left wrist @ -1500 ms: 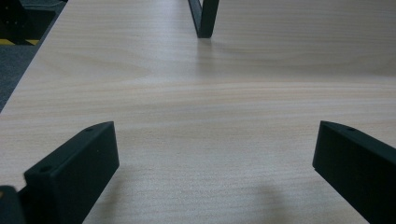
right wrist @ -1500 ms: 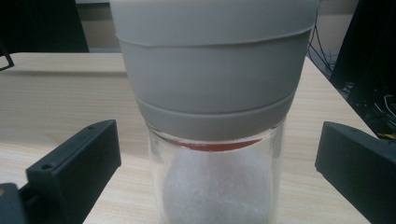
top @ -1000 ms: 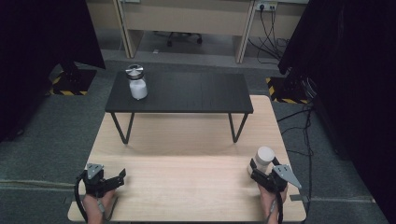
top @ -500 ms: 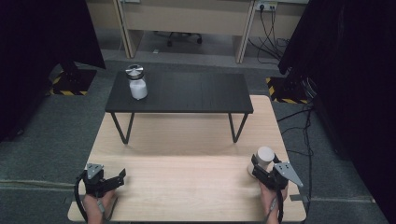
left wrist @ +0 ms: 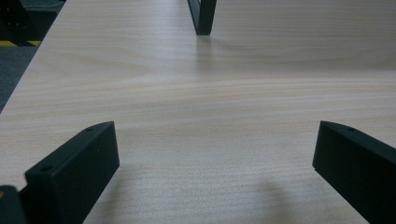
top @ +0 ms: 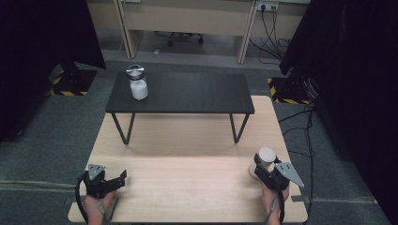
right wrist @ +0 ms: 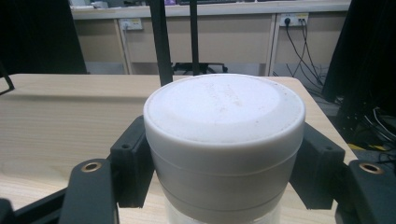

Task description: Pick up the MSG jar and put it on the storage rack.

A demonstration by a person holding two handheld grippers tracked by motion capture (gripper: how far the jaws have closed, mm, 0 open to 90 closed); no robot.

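The right gripper [top: 264, 169], whose jaws have just been closing, now pinches the white-capped jar [top: 265, 158] from both sides near the right front of the light wooden table [top: 187, 187], while the left gripper [top: 115, 180] rests near the left front corner, jaws spread over bare wood.

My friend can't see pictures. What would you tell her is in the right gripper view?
A white-lidded jar fills the middle, clamped between the right gripper's two black jaws, which have just closed on it. Behind it lie a pale wooden table and a beige wall with sockets.
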